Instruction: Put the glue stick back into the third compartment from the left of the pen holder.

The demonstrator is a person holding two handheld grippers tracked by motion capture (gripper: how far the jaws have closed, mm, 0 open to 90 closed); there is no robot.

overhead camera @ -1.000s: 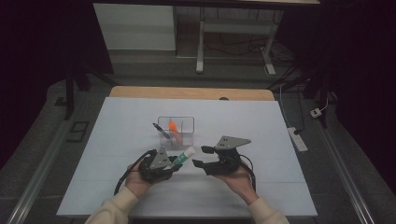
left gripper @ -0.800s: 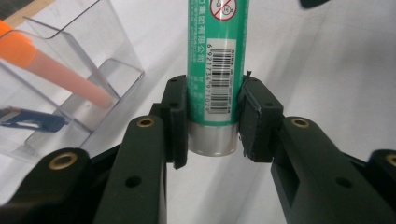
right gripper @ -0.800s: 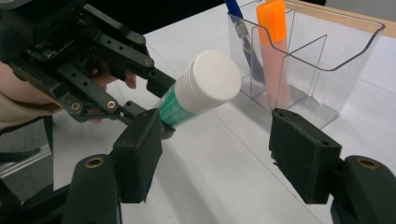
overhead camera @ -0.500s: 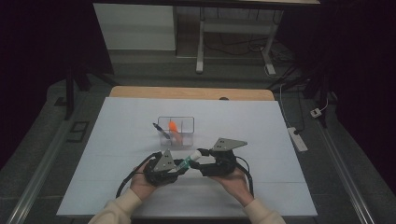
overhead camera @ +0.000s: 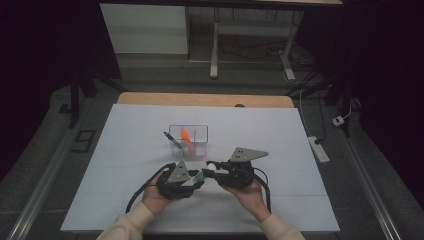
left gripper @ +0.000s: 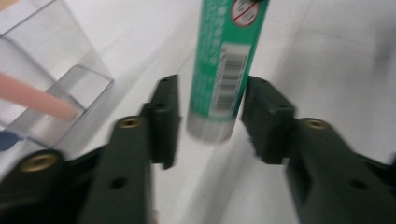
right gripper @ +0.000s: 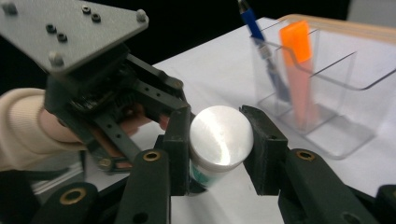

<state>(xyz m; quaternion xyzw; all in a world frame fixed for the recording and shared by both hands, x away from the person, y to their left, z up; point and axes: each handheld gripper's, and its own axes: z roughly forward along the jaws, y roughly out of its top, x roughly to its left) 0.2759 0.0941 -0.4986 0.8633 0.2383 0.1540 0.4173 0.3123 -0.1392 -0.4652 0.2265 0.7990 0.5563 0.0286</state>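
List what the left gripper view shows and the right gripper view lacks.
Left gripper view: the barcode on the green tube, loose between the left claw's jaws, which have just been opening. Right gripper view: the tube's white round end, pinched by the right claw, which has just been closing; a person's sleeve. Both: the clear organizer and orange marker.

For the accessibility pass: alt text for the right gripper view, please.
The right gripper clamps the white cap end of a green tube, with the left gripper just behind it. A clear organiser holding a blue pen and an orange marker stands beyond.
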